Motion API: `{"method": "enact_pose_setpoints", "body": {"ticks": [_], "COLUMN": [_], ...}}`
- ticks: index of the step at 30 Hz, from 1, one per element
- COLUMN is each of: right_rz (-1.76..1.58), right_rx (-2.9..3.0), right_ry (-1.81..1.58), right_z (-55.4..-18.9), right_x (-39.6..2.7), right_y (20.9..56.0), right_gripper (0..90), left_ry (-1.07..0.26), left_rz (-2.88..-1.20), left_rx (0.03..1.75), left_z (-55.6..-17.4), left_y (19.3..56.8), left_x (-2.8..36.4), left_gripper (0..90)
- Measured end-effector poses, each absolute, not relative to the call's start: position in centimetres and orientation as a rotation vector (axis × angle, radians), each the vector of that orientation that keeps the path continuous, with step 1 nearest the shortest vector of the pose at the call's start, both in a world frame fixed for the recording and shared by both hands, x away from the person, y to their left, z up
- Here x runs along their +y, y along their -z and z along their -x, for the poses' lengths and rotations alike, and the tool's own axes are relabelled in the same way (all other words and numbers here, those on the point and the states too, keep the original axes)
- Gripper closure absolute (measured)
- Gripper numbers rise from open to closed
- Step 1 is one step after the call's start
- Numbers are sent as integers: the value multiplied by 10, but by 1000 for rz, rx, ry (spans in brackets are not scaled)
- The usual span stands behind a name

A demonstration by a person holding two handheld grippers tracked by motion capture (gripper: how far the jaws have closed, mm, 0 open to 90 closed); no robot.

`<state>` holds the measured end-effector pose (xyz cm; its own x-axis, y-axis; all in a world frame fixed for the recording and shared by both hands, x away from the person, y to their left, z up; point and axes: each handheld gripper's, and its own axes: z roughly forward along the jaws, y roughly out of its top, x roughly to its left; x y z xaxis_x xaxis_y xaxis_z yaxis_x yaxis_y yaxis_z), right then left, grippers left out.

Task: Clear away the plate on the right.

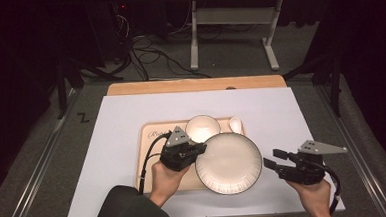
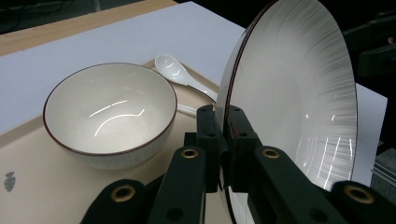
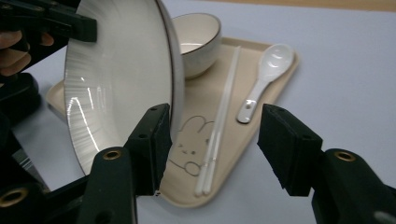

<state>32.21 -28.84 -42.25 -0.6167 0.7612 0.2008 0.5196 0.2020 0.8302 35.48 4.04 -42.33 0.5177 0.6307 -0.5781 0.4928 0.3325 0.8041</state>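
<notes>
The left tool [image 1: 201,149] is pinching the plate [image 1: 229,162] at its nine o'clock rim; glazed, brittle, slippery. The right tool [image 1: 271,163] is gaping empty.

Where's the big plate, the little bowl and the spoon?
Big round white ribbed plate [image 1: 228,162], high view, its middle.
Small white dark-rimmed bowl [image 2: 109,109], left gripper view, inside bottom.
White ceramic soup spoon [image 3: 278,56], right gripper view, its scoop.

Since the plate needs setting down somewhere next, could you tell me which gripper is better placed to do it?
Left. The left gripper is clamped on the plate rim, above the tray. The right gripper stands open, clear of the plate.
</notes>
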Motion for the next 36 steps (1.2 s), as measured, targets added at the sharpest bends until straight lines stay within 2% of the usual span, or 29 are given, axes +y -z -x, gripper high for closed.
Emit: {"method": "enact_pose_setpoints", "body": {"ticks": [5,16,25,36], "right_rz": [-1273,-1409,-1433,-1400], "right_rx": [2118,2020,2015,2062], "right_ry": [-1391,-1136,-1063,-1046], "right_z": [-314,-319,-326,-347], "right_x": [-315,-350,-357,-346], "right_y": [423,451,463,468], "right_gripper": [414,396,379,375], "left_ry": [-106,-94,-102,-142], "left_rz": [-1306,-1306,-1290,-1236], "left_rx": [1103,1098,1101,1132], "left_z": [-359,-360,-357,-348], "left_y": [423,420,415,408], "left_x": [39,39,48,69], "left_gripper": [868,868,867,867]}}
